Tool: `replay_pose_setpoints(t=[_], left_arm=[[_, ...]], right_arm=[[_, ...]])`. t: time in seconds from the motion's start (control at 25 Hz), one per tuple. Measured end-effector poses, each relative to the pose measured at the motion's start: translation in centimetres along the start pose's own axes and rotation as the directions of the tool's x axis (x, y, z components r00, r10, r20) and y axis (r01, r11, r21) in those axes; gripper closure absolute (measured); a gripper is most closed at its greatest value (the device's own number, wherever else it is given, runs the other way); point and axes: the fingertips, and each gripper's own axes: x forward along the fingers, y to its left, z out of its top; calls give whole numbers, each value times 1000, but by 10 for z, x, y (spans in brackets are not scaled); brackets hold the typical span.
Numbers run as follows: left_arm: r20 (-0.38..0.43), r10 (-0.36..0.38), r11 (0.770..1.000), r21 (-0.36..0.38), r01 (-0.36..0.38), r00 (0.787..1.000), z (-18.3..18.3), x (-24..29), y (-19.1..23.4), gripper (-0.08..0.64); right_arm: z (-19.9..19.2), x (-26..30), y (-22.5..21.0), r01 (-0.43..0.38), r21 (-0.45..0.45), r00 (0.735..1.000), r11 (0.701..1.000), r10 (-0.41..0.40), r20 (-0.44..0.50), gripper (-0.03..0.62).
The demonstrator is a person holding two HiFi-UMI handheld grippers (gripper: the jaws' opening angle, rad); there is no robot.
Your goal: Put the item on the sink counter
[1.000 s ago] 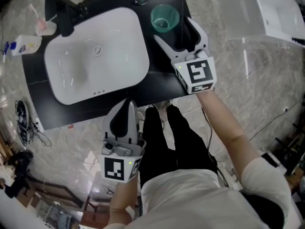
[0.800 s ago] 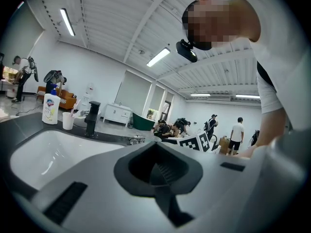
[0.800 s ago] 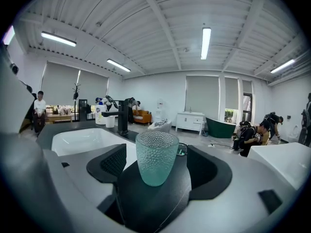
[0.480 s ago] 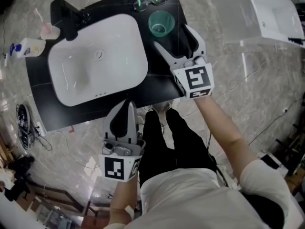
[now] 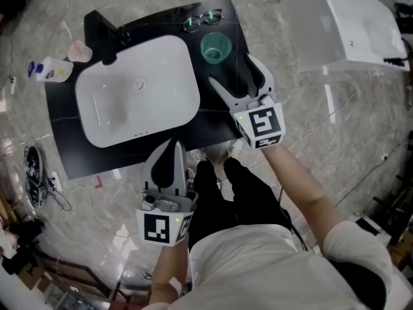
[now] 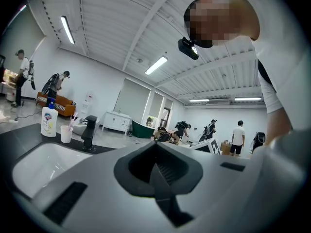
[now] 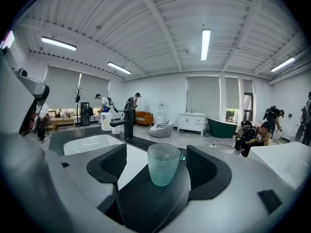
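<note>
The person wears a white T-shirt (image 5: pixel 258 270) and black trousers (image 5: pixel 253 192).

No legible text, number or brand in any view (the label on the white bottle (image 6: pixel 48 122) is too blurred to read, and the marker cubes (image 5: pixel 261 124) bear only black-and-white patterns).

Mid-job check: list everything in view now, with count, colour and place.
counter: 1, black, centre of head view
basin: 1, white, set in counter
faucet: 1, black, behind basin's left end
glass: 1, green, upright on counter right of basin
eyeglasses: 1, dark-framed, counter's far edge behind glass
bottle: 1, white, blue cap, by counter's left end
small cup: 1, pinkish, beside bottle
tub: 1, white, floor at right
left hand-held gripper: 1, grey, shut, empty, at counter's front edge
right hand-held gripper: 1, grey, open, aimed at glass, not gripping it
</note>
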Motion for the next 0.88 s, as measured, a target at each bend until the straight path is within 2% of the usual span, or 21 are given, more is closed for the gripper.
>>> replay_pose_setpoints(t=[0.44,0.88], left_arm=[[63,1,1000,31,-3,998,41,-6,-16,558],[97,6,998,62,-12,995,65,-16,-35,558]], right_arm=[[27,-35,10,-23,3,1000,1000,23,-3,202],[56,-65,11,-25,60,1000,998,24,18,239]])
